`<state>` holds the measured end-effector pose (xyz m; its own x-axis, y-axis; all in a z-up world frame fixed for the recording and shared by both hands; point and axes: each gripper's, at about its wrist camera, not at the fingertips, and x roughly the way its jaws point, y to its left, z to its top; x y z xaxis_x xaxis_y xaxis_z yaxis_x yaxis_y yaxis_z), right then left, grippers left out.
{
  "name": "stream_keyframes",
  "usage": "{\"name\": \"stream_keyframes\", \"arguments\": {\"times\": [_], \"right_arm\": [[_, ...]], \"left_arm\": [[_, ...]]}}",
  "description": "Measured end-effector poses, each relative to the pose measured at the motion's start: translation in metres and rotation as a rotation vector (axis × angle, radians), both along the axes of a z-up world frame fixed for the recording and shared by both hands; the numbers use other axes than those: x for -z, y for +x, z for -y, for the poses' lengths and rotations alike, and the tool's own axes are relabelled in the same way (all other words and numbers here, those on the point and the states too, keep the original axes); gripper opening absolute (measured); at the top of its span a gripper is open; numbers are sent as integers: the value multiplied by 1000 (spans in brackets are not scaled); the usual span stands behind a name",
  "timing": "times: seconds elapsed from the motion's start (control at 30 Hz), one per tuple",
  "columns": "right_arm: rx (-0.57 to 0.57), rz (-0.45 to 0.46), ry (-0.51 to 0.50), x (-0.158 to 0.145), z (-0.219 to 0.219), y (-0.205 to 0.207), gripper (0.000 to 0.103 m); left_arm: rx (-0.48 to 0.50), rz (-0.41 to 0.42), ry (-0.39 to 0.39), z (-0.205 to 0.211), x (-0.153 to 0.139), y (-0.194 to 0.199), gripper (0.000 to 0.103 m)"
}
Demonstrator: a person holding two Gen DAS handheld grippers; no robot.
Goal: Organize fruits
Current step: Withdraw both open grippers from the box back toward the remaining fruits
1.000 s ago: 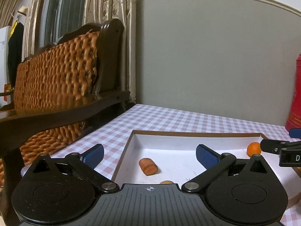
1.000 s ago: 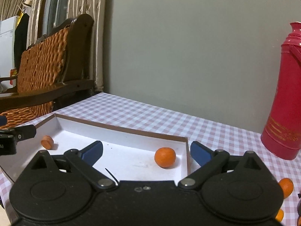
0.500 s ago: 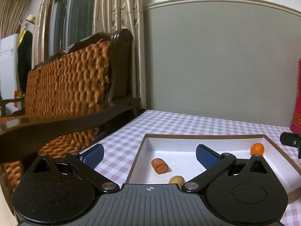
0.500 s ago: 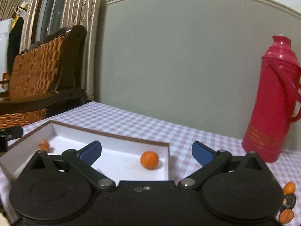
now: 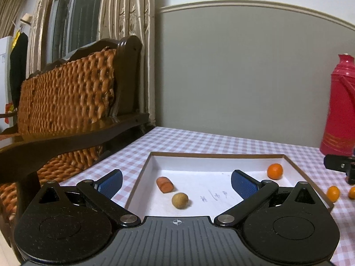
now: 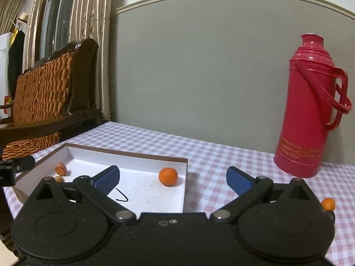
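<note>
A shallow white box with a brown rim (image 5: 142, 173) (image 6: 185, 177) lies on the checked tablecloth. Inside it are a carrot piece (image 5: 164, 184) (image 6: 61, 169), a small brownish round fruit (image 5: 180, 200) (image 6: 58, 179) and a small orange (image 5: 275, 171) (image 6: 168, 176). More small oranges (image 5: 333, 193) (image 6: 328, 204) lie on the cloth right of the box. My left gripper (image 5: 176, 182) hovers open over the box's near left part, empty. My right gripper (image 6: 173, 177) is open and empty, above the box's right edge. Its fingertip (image 5: 337, 163) shows at the right of the left wrist view.
A tall red thermos (image 6: 310, 110) (image 5: 340, 110) stands at the back right near the grey wall. A dark wooden chair with a woven back (image 5: 66, 102) (image 6: 44, 97) stands against the table's left side. The left gripper's tip (image 6: 13, 168) shows at the left edge.
Both grippers have pulled back and risen, so more of the box and table shows. The brownish fruit and the loose oranges have come into view. Both stay open.
</note>
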<state>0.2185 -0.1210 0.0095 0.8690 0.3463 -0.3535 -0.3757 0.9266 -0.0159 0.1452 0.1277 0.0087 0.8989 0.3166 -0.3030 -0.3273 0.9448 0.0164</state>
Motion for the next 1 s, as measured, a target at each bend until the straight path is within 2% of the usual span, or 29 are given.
{"name": "stream_keyframes", "arguments": {"times": [0.13, 0.23, 0.4, 0.8, 1.0], "right_arm": [[-16, 0, 3, -1, 1, -11, 97], [-23, 3, 5, -4, 2, -20, 97], [-17, 19, 13, -8, 7, -34, 97], [-46, 67, 11, -12, 12, -74, 97], [-45, 77, 20, -15, 18, -91, 95]], "left_arm": [[-1, 3, 1, 4, -1, -14, 103], [-14, 19, 42, 10, -3, -24, 103], [3, 31, 58, 15, -6, -40, 103], [37, 105, -5, 15, -12, -69, 103], [62, 112, -15, 25, -9, -78, 103]]}}
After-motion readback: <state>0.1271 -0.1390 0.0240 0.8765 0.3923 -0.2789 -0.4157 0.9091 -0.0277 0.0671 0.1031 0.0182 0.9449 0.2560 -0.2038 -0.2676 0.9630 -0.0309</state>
